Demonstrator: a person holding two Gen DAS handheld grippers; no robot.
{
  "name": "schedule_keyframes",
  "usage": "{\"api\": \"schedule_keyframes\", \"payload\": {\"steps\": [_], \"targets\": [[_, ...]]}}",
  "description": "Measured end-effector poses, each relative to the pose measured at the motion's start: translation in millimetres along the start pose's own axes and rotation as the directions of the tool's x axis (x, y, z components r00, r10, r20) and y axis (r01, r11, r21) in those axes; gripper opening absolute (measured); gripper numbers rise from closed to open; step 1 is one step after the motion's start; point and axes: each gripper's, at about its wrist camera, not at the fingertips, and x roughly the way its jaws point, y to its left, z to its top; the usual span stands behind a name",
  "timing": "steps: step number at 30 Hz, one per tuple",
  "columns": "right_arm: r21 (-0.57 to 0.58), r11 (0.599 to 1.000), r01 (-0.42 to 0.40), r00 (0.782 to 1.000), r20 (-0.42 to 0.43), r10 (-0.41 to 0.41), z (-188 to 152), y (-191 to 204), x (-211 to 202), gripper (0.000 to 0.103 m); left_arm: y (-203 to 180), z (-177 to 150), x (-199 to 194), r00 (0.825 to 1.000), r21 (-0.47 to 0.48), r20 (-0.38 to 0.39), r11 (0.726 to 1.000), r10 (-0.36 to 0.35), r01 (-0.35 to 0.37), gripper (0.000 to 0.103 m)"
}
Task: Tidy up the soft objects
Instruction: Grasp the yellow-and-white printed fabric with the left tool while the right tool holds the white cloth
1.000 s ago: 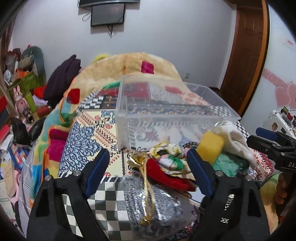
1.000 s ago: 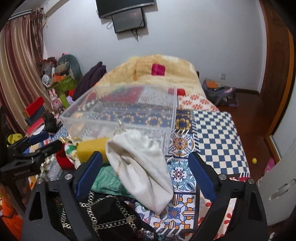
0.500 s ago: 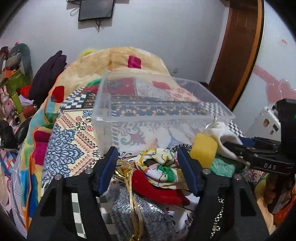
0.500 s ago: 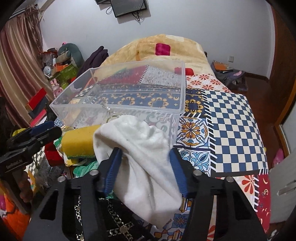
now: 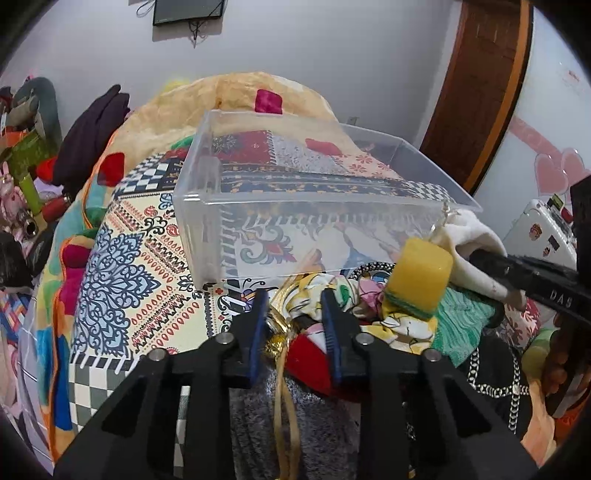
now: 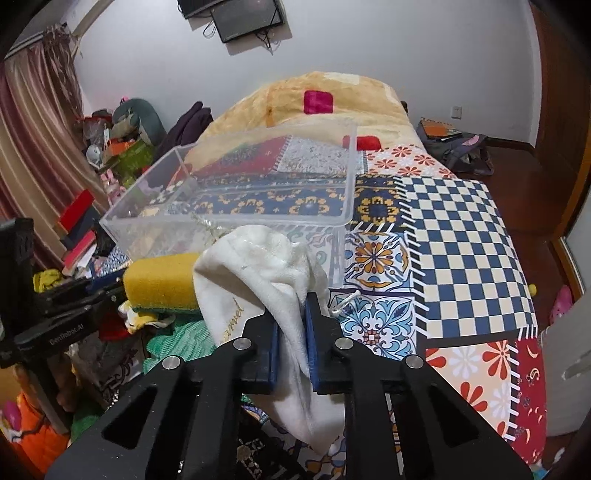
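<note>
In the right wrist view, the right tongs (image 6: pixel 291 334) are clamped on a white plush pouch (image 6: pixel 266 266), the cloth pinched between the blue pads; its lower end hangs below the tongs and is cut off by the black frame. Gold lettering on the pouch is only partly readable. Just left of it lies a yellow sponge (image 6: pixel 160 278) with a green underside, resting on a heap of soft things: a green knitted cloth (image 6: pixel 177 338) and a floral cloth (image 6: pixel 142 319), both largely buried.

In the left wrist view, the left tongs (image 5: pixel 293 314) have closed to a narrow gap around a gold ribbon (image 5: pixel 284 373) and the edge of a red cloth (image 5: pixel 308 356); whether the pads actually grip either is hard to say, since the bunched fabric hides the contact. Under them lies a grey glittery pouch (image 5: pixel 314 417), mostly covered by the tongs' frame. A black fabric with a chain pattern (image 5: pixel 491 380) shows at right, partly behind the right tongs' arm.

Beyond the heap stands a clear plastic bin (image 5: pixel 295 201) on the patchwork bedspread (image 6: pixel 454 229), its walls showing only the quilt pattern through them. Farther back is a yellow blanket (image 6: pixel 332 92), then a wall-mounted screen (image 6: pixel 245 16), clipped by the top edge.
</note>
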Motion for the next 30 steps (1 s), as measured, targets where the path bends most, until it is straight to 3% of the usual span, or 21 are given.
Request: {"api": "schedule_keyframes", "payload": {"steps": [8, 16, 21, 30], "targets": [[-0.017, 1.0, 0.004, 0.997, 0.073, -0.003, 2, 4, -24, 0.011, -4, 0, -23, 0.999, 0.023, 0.031, 1.0, 0.008, -0.008, 0.006], [-0.023, 1.0, -0.006, 0.993, 0.118, 0.009, 5, 9, -36, 0.011, 3, 7, -43, 0.998, 0.002, 0.047, 0.999, 0.034, -0.034, 0.006], [-0.034, 0.999, -0.021, 0.992, 0.124, 0.025, 4, 11, -37, 0.011, 5, 14, -45, 1.0, -0.007, 0.016, 1.0, -0.011, 0.011, 0.03], [-0.022, 0.999, -0.034, 0.993, 0.11, 0.036, 1, 9, -34, 0.011, -17, 9, 0, 0.995, 0.099, -0.094, 0.995, 0.022, -0.013, 0.031]]}}
